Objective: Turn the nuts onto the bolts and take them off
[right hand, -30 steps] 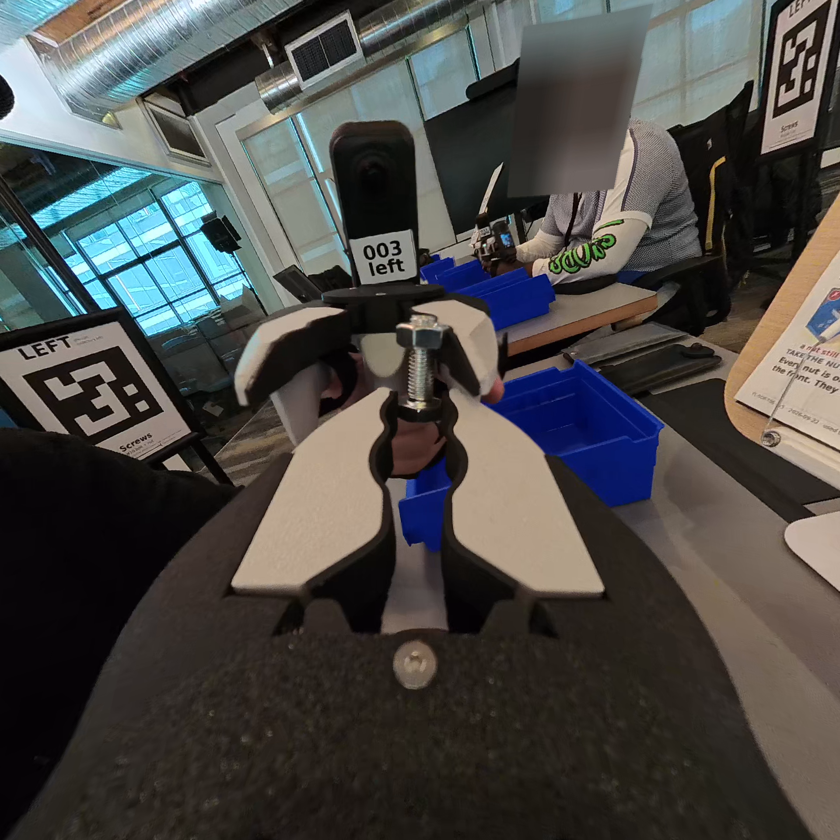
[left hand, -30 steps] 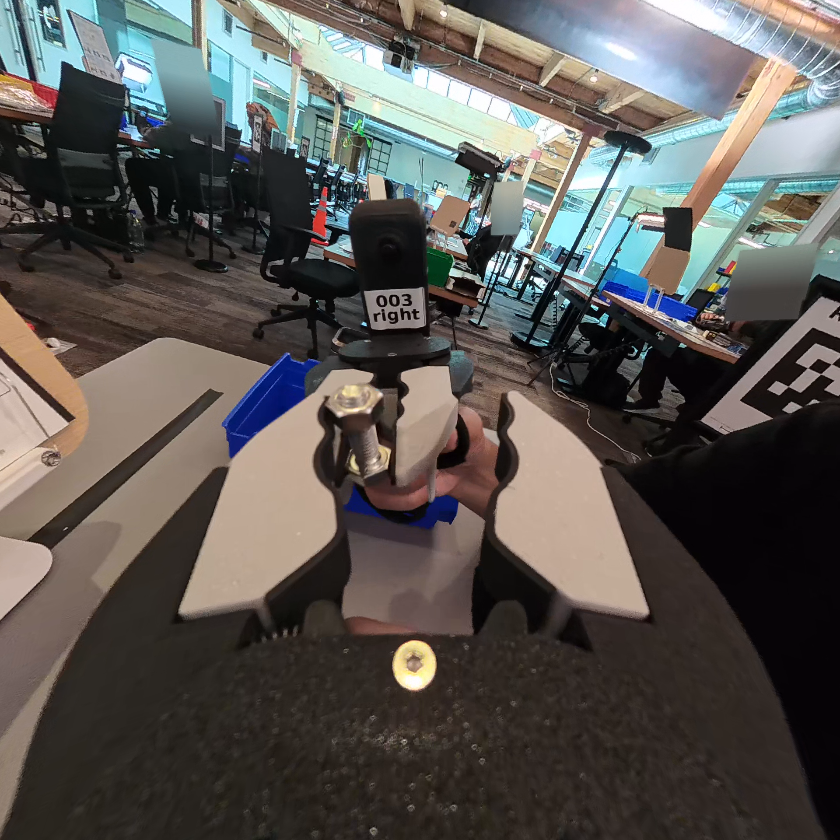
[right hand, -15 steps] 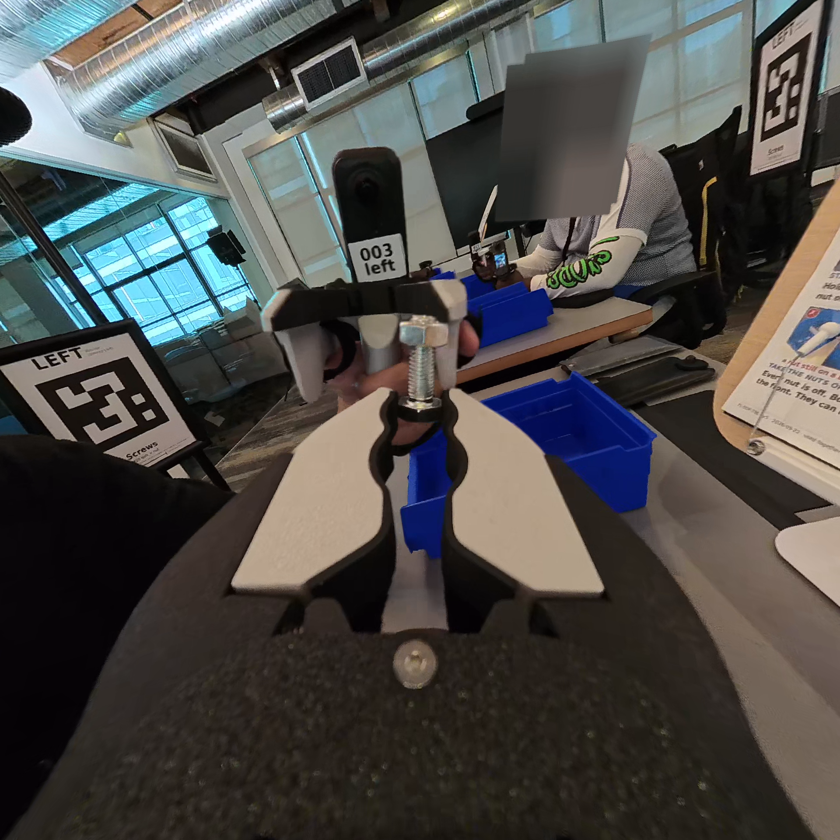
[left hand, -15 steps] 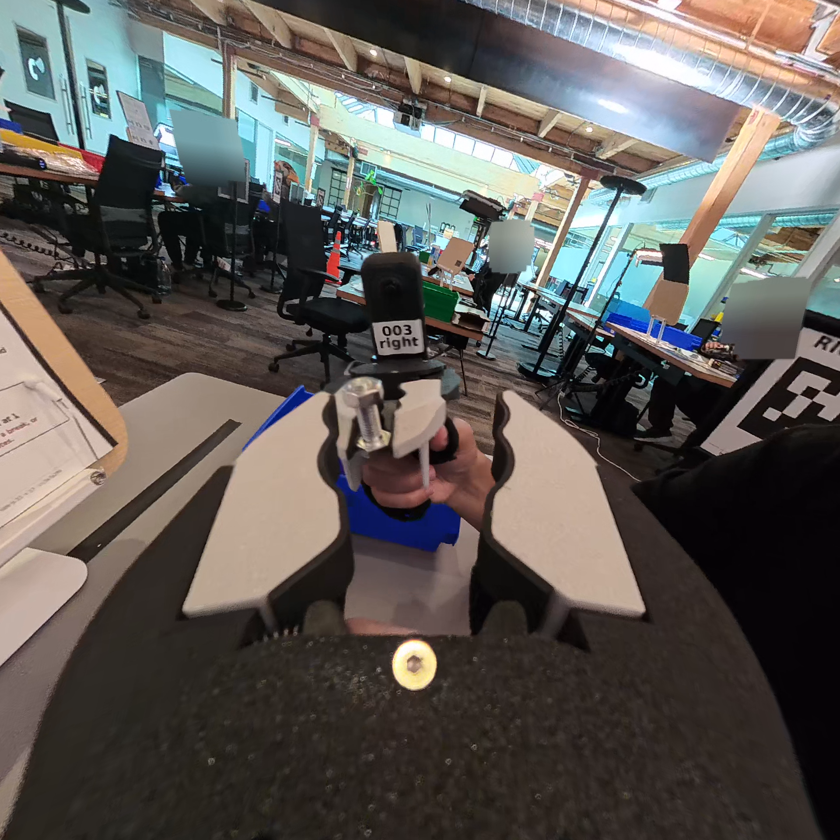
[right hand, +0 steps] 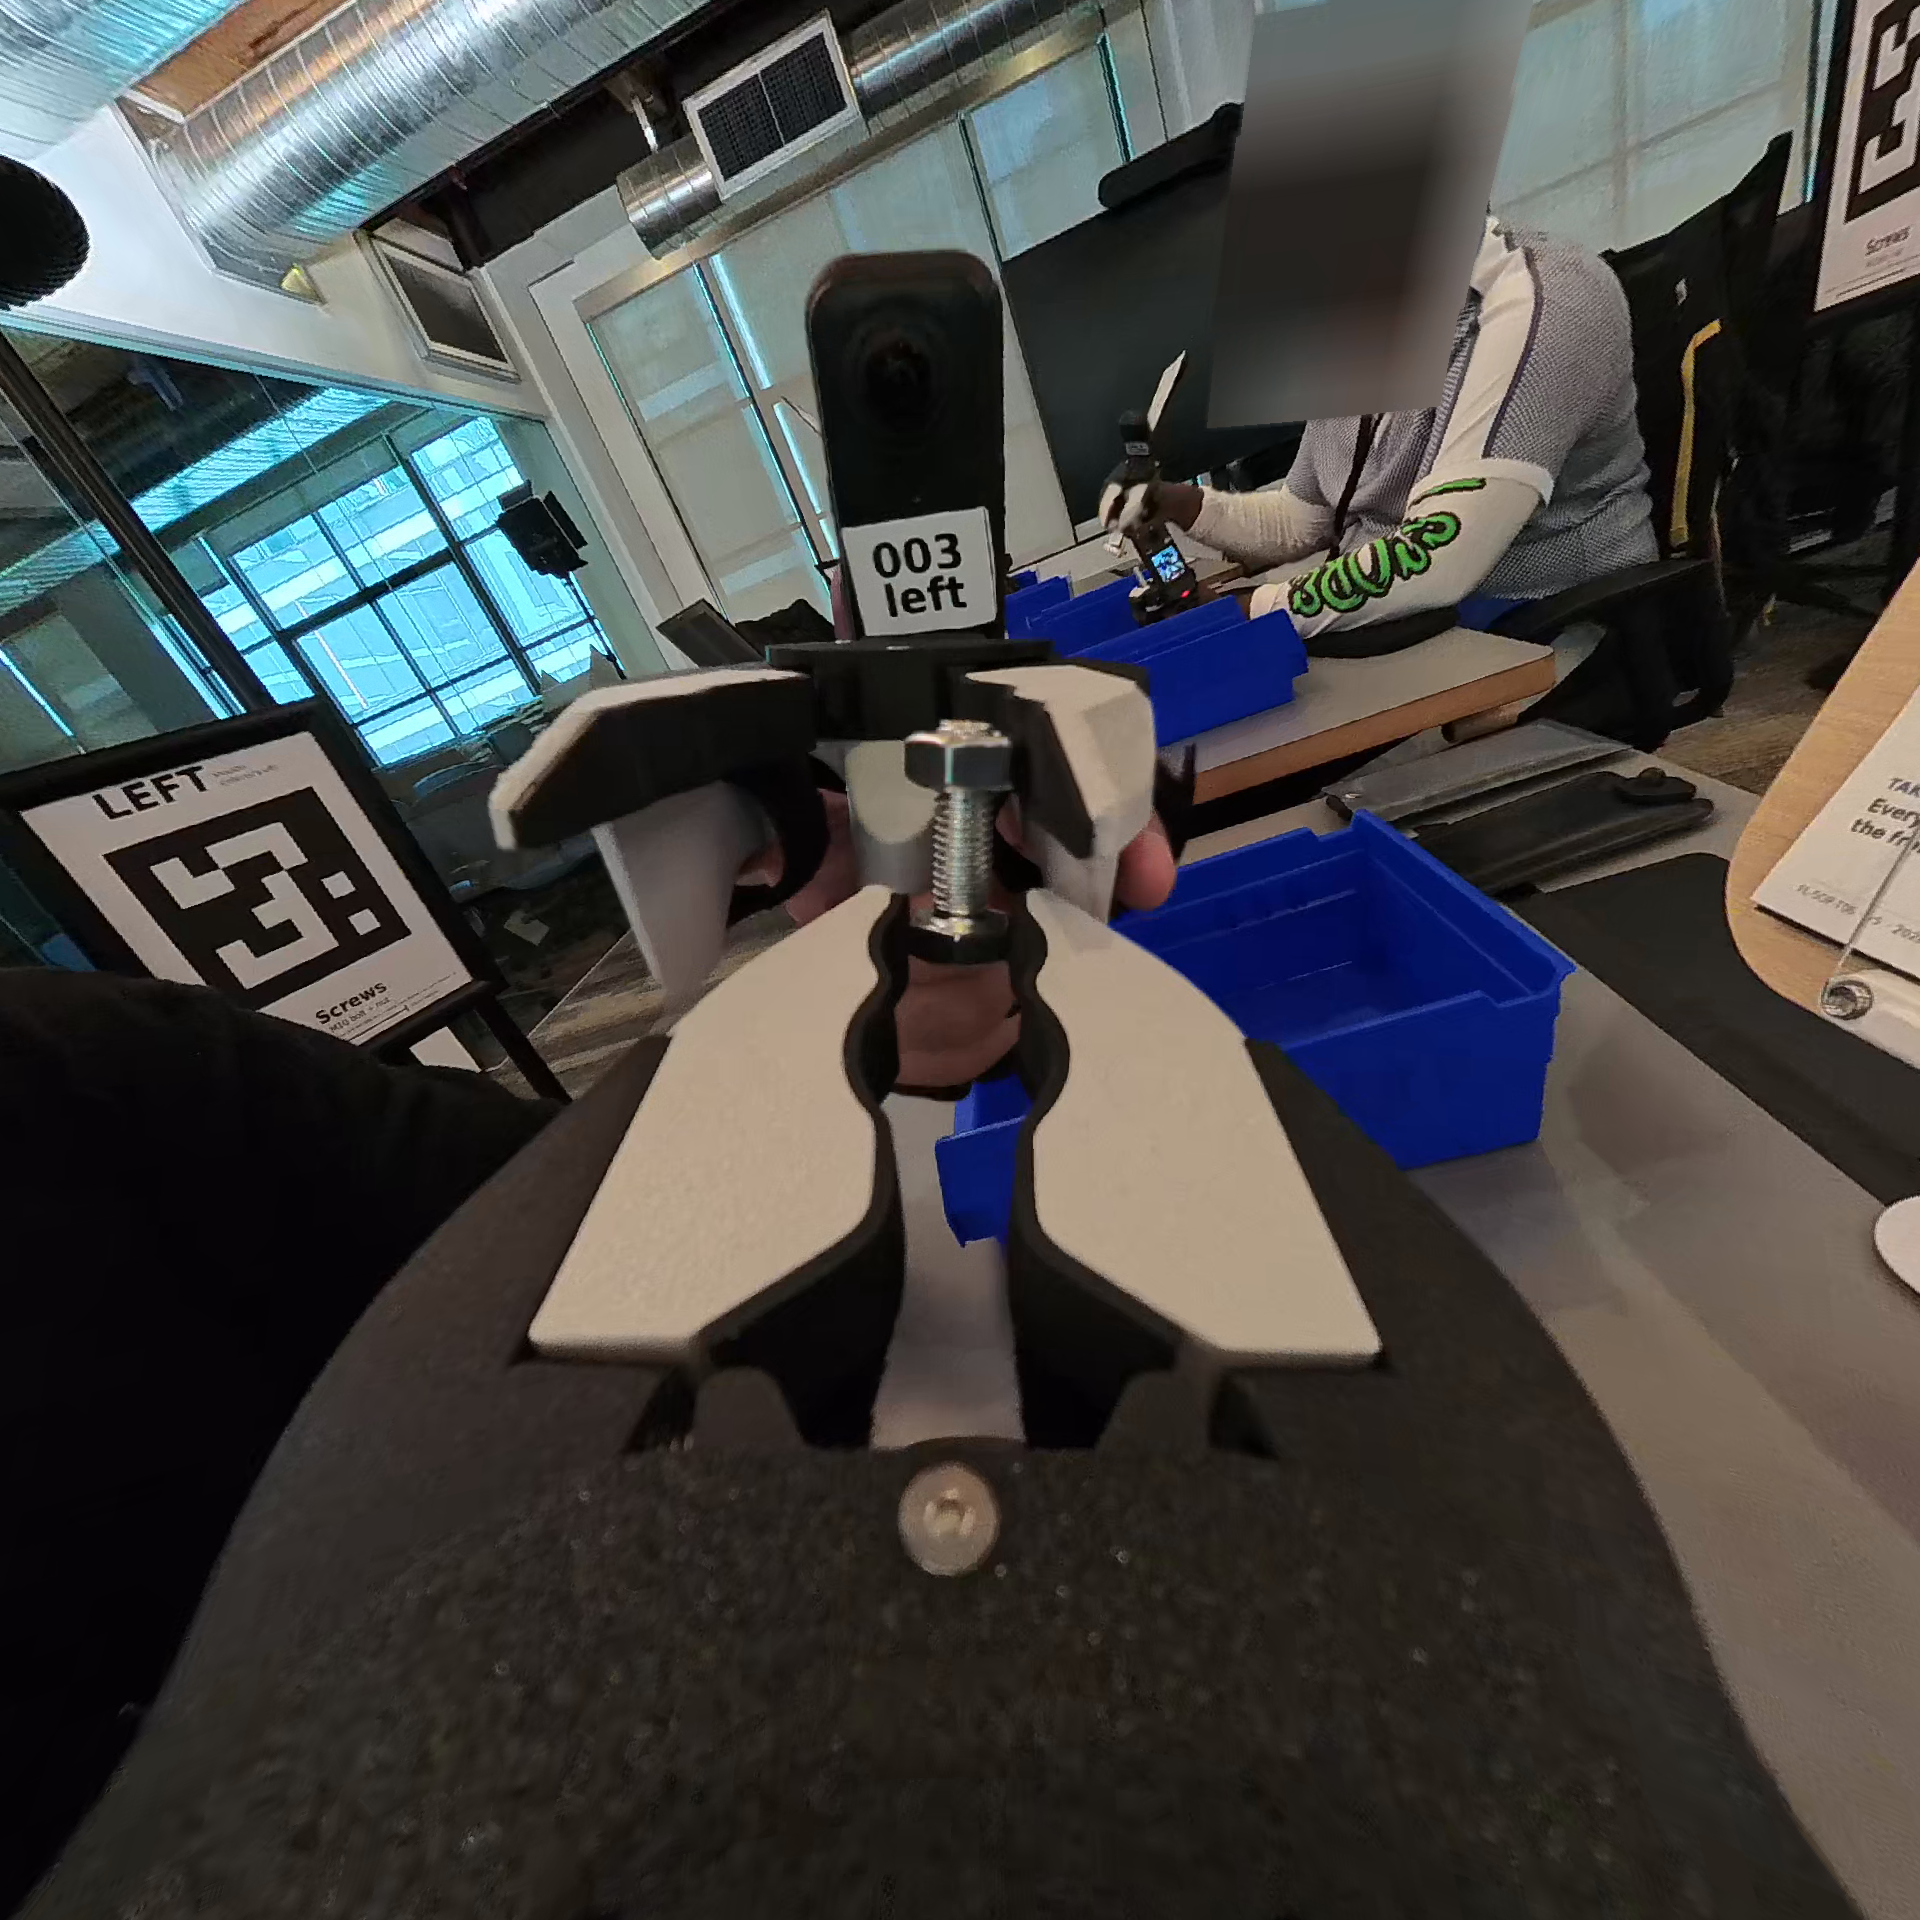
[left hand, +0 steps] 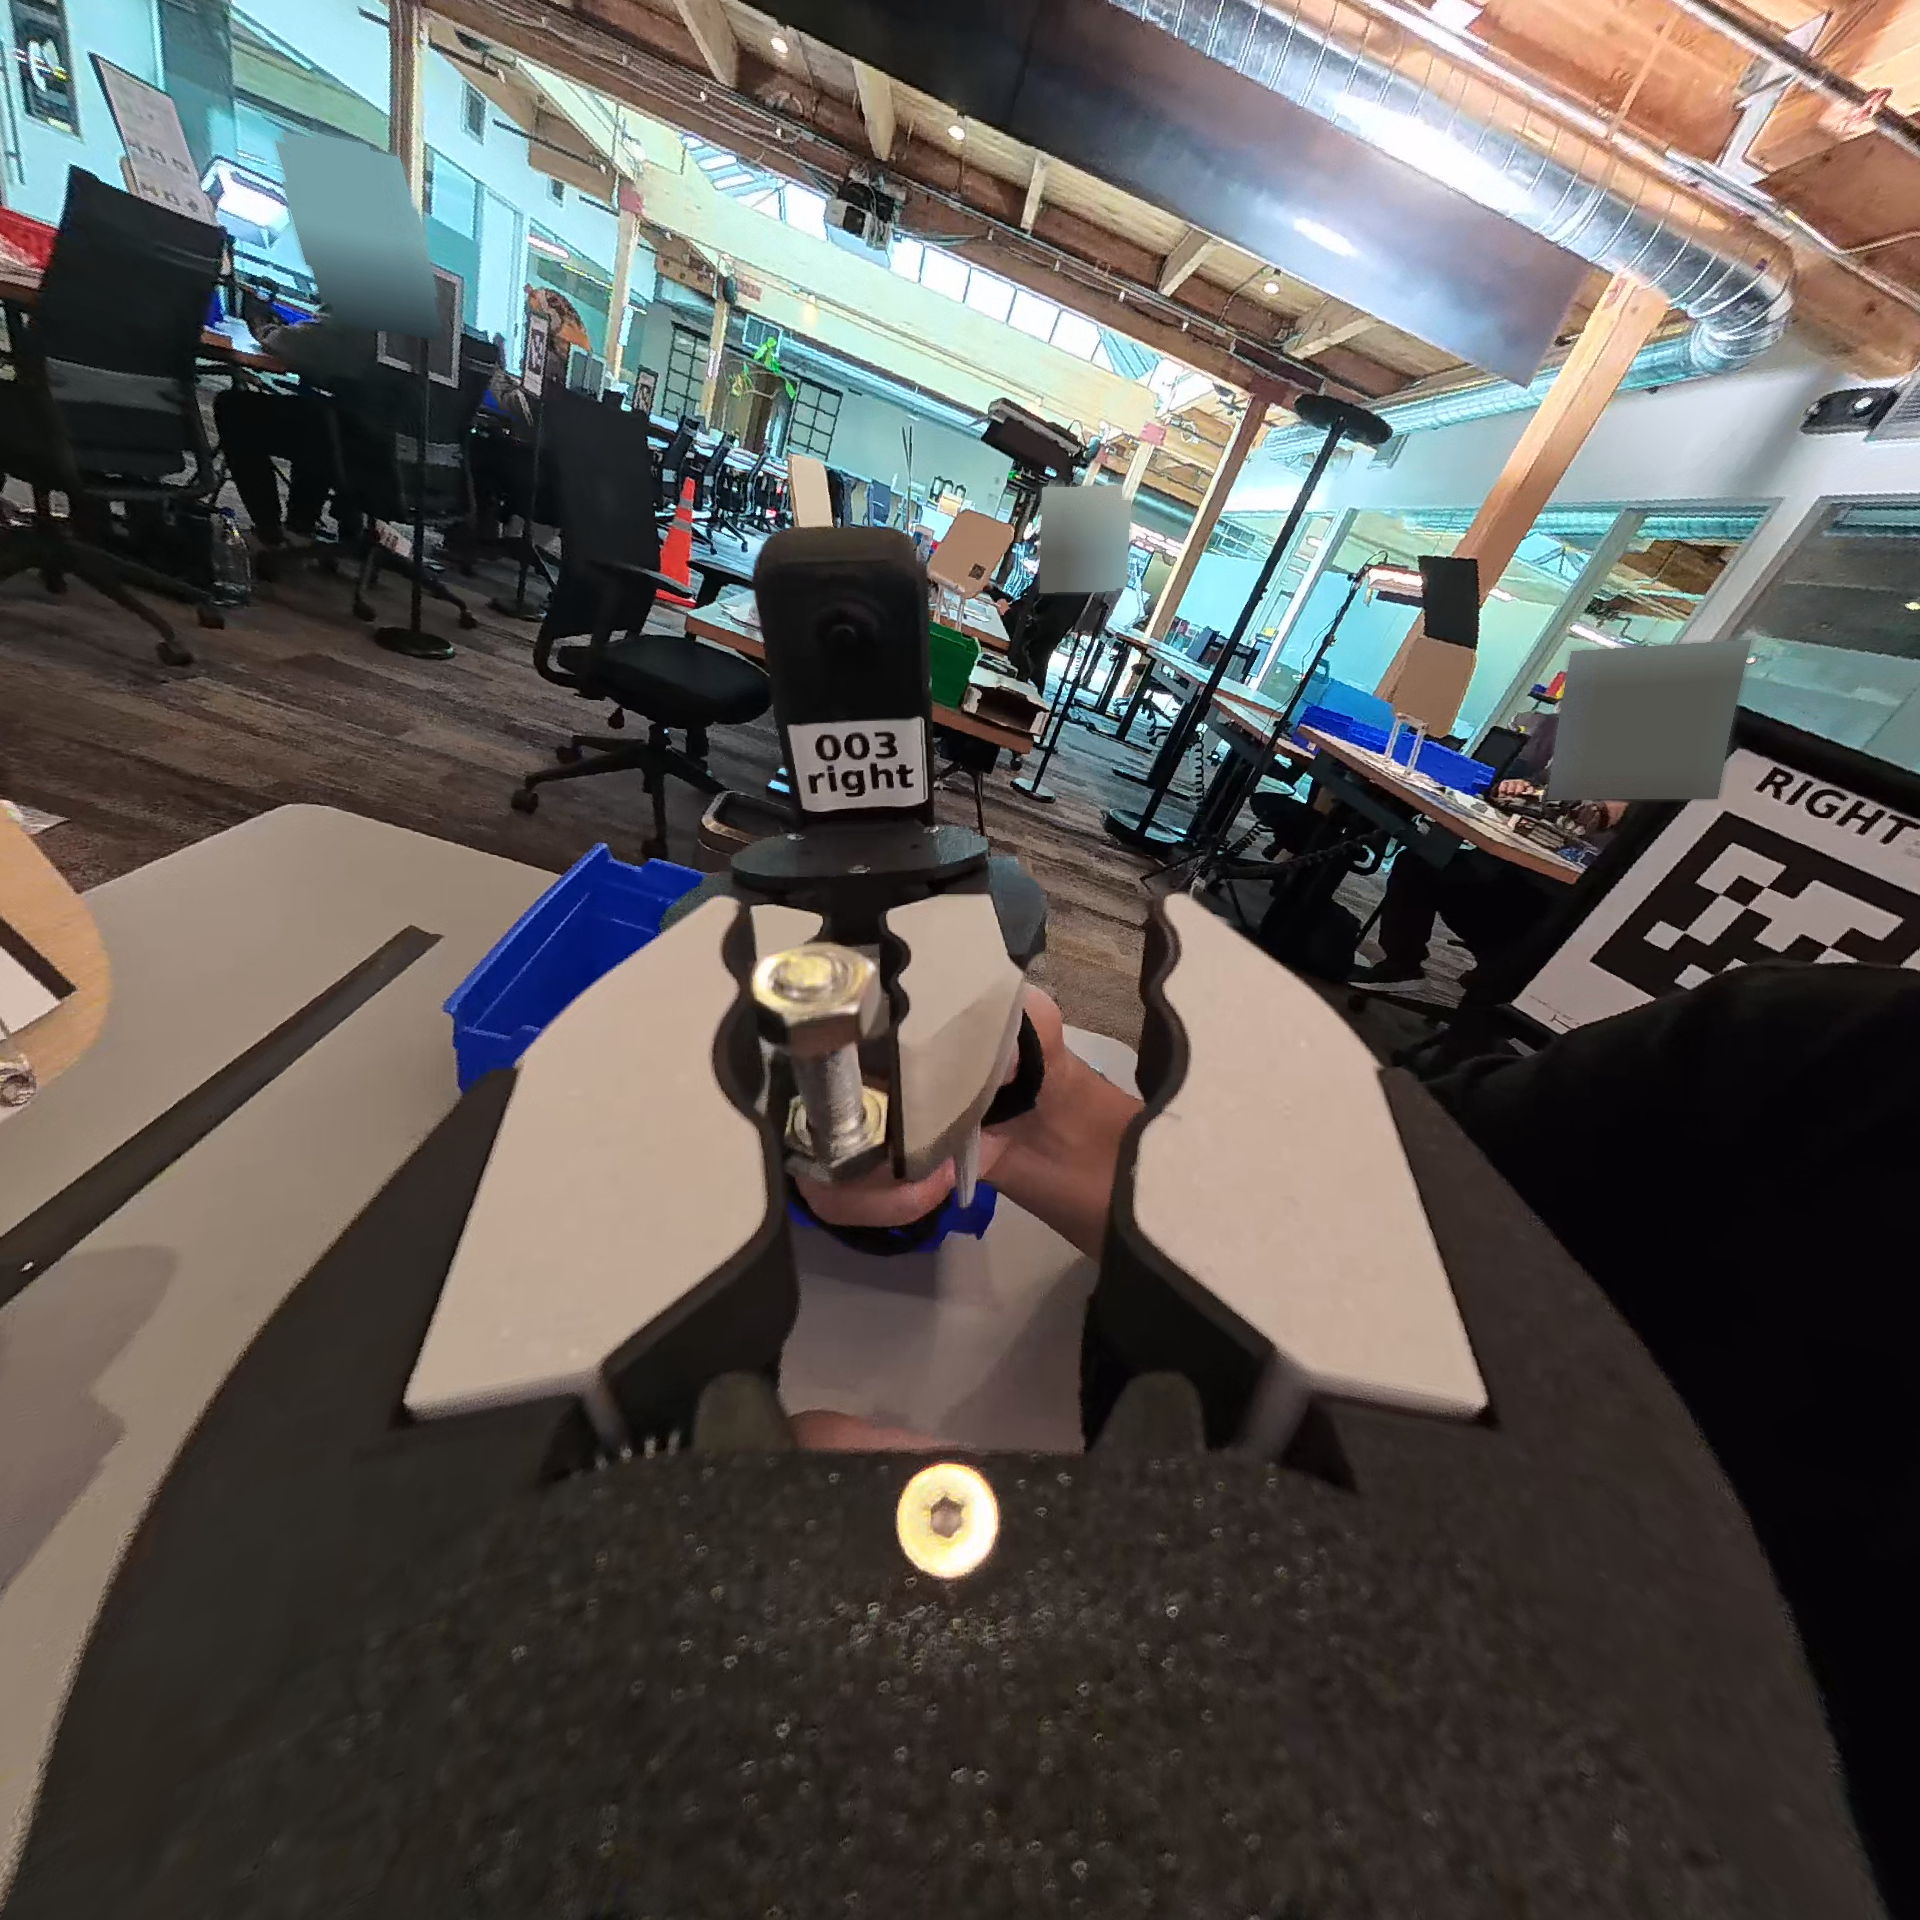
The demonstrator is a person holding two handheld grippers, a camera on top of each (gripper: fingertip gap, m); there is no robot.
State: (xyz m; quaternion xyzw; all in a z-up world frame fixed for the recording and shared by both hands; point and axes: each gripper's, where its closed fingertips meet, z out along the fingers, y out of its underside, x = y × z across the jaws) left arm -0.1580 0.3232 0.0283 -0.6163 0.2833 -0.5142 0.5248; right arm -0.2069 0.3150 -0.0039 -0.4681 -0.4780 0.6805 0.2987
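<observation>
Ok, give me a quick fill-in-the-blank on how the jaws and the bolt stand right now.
1. The left gripper has its jaws ___.
2. The right gripper is shut on the bolt, whose hex head points ___.
3. The nut sits at the bolt's ___ end.
4. The bin behind the grippers is coloured ___.

Missing words: open; up; lower; blue.
</observation>
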